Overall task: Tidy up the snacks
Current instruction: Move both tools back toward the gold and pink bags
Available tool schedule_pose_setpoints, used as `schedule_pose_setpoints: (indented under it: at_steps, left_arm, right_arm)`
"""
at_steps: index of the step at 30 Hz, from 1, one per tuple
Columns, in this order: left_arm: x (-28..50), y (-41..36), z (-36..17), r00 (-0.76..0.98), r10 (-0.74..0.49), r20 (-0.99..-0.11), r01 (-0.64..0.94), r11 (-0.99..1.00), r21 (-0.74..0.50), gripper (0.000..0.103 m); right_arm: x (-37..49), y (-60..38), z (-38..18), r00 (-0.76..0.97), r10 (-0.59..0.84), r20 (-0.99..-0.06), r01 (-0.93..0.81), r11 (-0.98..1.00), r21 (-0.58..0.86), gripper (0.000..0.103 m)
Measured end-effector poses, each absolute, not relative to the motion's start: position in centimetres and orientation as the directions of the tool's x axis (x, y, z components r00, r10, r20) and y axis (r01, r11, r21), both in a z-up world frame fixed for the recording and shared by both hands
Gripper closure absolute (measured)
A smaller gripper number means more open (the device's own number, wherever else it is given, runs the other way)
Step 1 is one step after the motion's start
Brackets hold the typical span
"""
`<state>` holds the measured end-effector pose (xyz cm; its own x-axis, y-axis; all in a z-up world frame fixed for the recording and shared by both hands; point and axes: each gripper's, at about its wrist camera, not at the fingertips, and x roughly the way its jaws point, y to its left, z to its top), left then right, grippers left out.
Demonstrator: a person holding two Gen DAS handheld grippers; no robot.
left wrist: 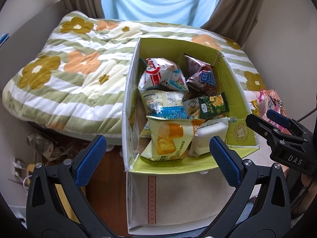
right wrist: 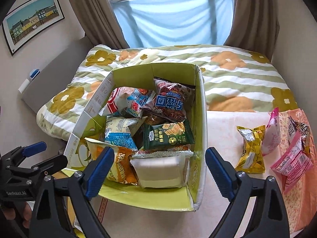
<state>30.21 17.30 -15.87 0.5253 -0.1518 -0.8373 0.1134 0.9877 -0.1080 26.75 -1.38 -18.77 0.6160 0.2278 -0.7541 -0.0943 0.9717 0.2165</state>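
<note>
Left wrist view: the box (left wrist: 233,99) is sitting open on the bed edge against the quilt (left wrist: 65,73), holding a heap of snack packets, with a cake packet (left wrist: 170,138) and a white packet (left wrist: 210,136) lying nearest you. You are holding your left gripper (left wrist: 158,158) spread wide and empty above the box's near rim. Right wrist view: your right gripper (right wrist: 158,170) is likewise hanging spread and empty over the white packet. A yellow packet (right wrist: 251,150) and pink packets (right wrist: 291,158) are lying outside, right of the box.
</note>
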Motion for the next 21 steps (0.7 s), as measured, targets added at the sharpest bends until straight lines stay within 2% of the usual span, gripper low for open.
schedule_pose_setpoints:
  at_steps: [11,21]
  left_arm:
    - [30.1,11.9,-14.1,0.546,-0.264,-0.795,0.252,0.957,-0.145,0.000]
    - [29.8,0.8,-13.1,0.531,-0.297,-0.794,0.333,0.934,-0.127,0.000]
  right_arm:
    - [21.9,-6.7,-16.1,0.681,0.099,-0.726,0.068,0.978,0.197,0.012]
    - [19.2,-17.6,-16.3,0.684,0.014,-0.729,0.193,0.961,0.199,0.012]
